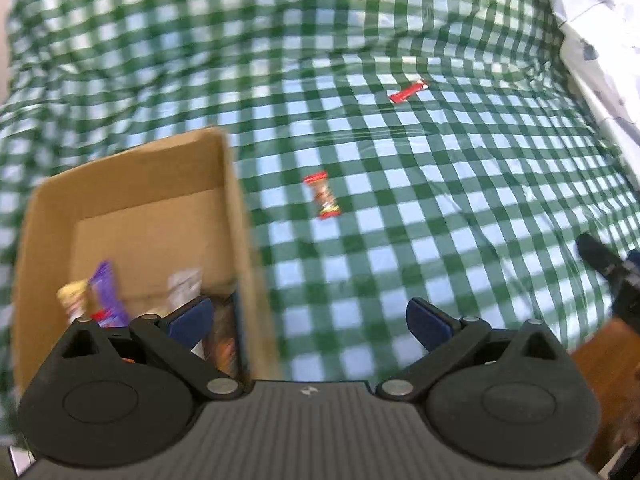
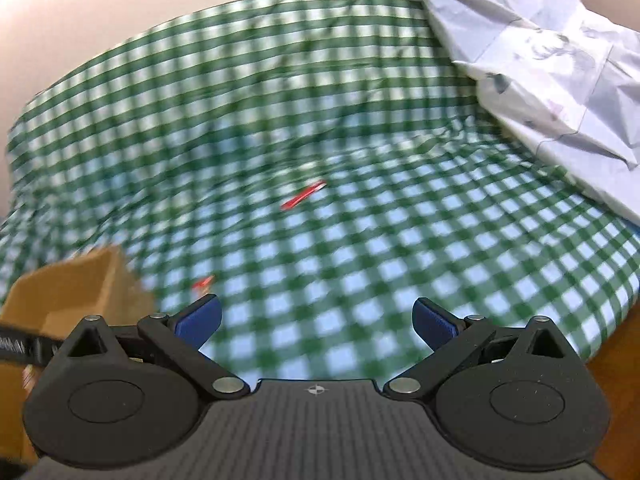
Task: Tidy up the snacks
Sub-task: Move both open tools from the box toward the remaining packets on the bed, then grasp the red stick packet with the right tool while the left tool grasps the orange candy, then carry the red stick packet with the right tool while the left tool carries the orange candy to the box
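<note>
On the checked bedspread (image 1: 400, 240), two red snacks were left outside the box.
Both the left hand-held gripper (image 1: 310, 316) and right hand-held gripper (image 2: 316, 320) were held wide; the cardboard box (image 1: 132, 184) sat at ten o'clock, the wrapped snack (image 1: 323, 195) at twelve, the red bar (image 1: 408, 92) at one.

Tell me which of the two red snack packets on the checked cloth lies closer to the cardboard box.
The short, plump red packet; the flat red bar lies farther back.

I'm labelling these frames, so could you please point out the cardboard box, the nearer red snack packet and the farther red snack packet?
cardboard box (image 1: 234, 216): left wrist view, on its right wall.
nearer red snack packet (image 1: 323, 196): left wrist view, on the wrapper's middle.
farther red snack packet (image 1: 408, 91): left wrist view, on the wrapper's middle.
</note>
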